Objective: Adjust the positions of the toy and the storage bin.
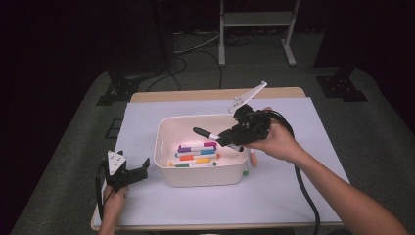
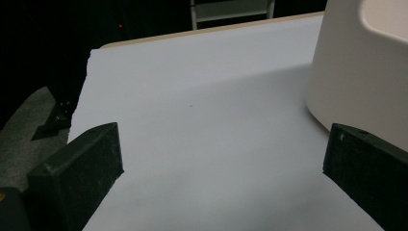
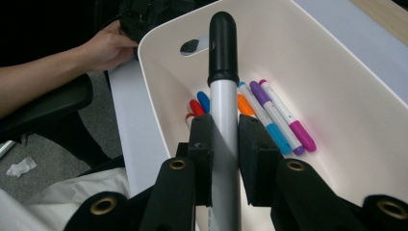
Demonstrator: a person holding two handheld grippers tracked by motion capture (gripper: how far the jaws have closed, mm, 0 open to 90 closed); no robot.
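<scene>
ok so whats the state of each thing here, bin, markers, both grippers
white bin: upright, open-topped, markers lying inside
black-capped marker: capped, clamped above the bin
markers in the bin: capped, lying flat
orange marker: lying on the table beside the bin
right gripper: shut on the black-capped marker
left gripper: open, nothing between its jaws

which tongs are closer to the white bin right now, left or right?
Right. The right tongs hang over the white bin, its near right part, shut on a black-capped marker. The left tongs sit open on the table just left of the bin, apart from its wall.
</scene>
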